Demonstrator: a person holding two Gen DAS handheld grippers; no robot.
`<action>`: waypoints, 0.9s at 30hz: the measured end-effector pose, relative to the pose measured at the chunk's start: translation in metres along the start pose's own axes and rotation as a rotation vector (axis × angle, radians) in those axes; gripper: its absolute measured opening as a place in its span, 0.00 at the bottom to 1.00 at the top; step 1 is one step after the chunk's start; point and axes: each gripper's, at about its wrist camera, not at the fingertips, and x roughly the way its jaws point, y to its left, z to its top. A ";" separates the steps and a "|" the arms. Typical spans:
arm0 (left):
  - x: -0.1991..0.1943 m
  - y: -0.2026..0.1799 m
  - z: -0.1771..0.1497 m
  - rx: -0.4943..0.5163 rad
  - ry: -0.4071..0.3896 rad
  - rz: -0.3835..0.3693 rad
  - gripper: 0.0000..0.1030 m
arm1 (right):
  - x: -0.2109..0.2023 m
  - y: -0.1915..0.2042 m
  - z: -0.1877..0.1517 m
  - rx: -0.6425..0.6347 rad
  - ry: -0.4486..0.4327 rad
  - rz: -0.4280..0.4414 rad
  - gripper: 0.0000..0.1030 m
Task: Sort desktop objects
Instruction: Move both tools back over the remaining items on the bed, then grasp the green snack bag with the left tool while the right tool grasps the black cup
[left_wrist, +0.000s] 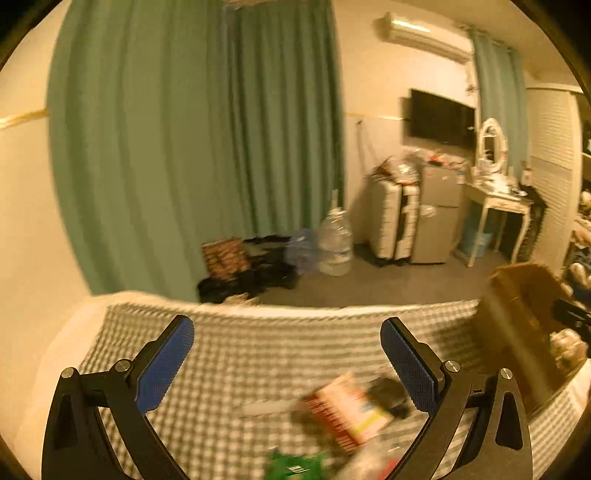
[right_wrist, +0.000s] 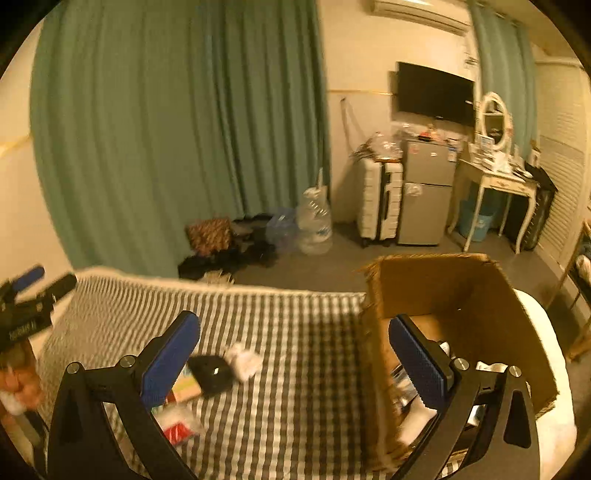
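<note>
My left gripper (left_wrist: 287, 345) is open and empty above the checked tablecloth (left_wrist: 258, 354). Below it lie a blurred red and yellow box (left_wrist: 347, 410), a black object (left_wrist: 388, 395), a green item (left_wrist: 291, 467) and a white stick-like item (left_wrist: 266, 408). My right gripper (right_wrist: 293, 339) is open and empty, its right finger over the cardboard box (right_wrist: 461, 295), which holds several items. On the cloth (right_wrist: 295, 406) lie a black object (right_wrist: 212, 371), crumpled white paper (right_wrist: 243, 360), a colourful box (right_wrist: 186, 387) and a red and white packet (right_wrist: 179, 426). The left gripper shows at the far left of the right wrist view (right_wrist: 33, 291).
The cardboard box (left_wrist: 517, 325) stands at the table's right end. Beyond the table edge are green curtains (right_wrist: 166, 129), water jugs (right_wrist: 314, 225), a suitcase (right_wrist: 380, 199), a small fridge (right_wrist: 424, 192) and a dressing table (right_wrist: 495, 184).
</note>
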 end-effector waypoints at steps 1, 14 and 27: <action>0.001 0.009 -0.007 -0.008 0.008 0.016 1.00 | 0.003 0.006 -0.003 -0.022 0.005 0.000 1.00; 0.041 0.049 -0.100 -0.037 0.257 0.017 1.00 | 0.074 0.059 -0.027 -0.059 0.124 0.039 1.00; 0.083 0.026 -0.141 -0.012 0.378 -0.067 1.00 | 0.153 0.095 -0.068 -0.150 0.287 0.059 0.96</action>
